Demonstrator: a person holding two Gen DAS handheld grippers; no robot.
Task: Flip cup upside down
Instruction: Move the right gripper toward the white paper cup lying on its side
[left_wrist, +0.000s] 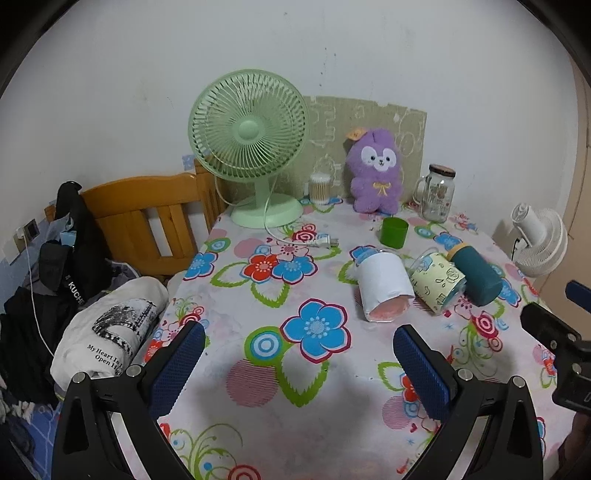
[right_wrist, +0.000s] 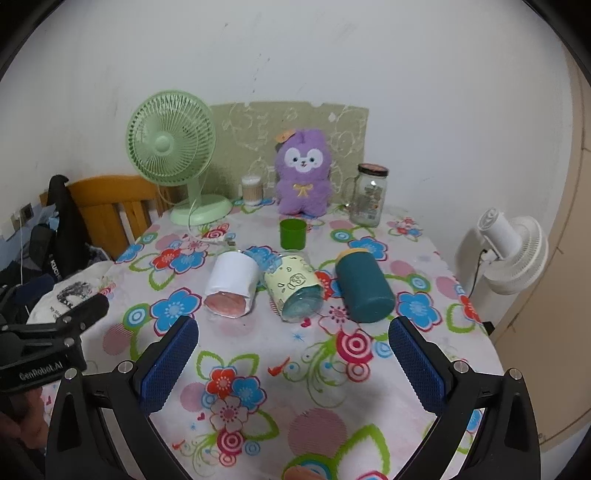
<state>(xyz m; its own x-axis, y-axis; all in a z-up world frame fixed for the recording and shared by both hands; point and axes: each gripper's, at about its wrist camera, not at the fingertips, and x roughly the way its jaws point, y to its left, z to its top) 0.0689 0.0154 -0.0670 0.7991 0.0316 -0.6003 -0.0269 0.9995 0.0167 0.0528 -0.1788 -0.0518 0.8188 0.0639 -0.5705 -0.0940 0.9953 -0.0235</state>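
Both claws hover over the near edge of the bench (left_wrist: 229, 280), which wears a flowered cloth. The left claw (left_wrist: 299, 363) is spread wide with nothing between its blue pads, and the right claw (right_wrist: 293, 360) is spread the same way, also holding nothing.

Three cups lie on their sides in a row near the middle of the bench. The white cup (left_wrist: 384, 286) rests with its long axis running from about 11 o'clock to 5 o'clock in the left view, its pinkish end (left_wrist: 388, 312) turned toward the camera. Just beside it at 3 o'clock lies the pale yellow patterned cup (left_wrist: 437, 282), and the teal cup (left_wrist: 476, 277) lies against that one's far side.

In the right view the same row sits straight ahead: white cup (right_wrist: 232, 282), patterned cup (right_wrist: 295, 288) with its clear bluish end facing the lens, teal cup (right_wrist: 364, 286) with its solid base toward the camera and a yellowish rim at the far end. Behind them at 12 o'clock a small green cup (right_wrist: 293, 233) stands upright, mouth up.

The left view alone shows the folded printed shirt (left_wrist: 110, 328) at 9 o'clock; the right view shows more of the white fan (right_wrist: 511, 254) off the bench at 3 o'clock. Each view catches the other claw at its edge.
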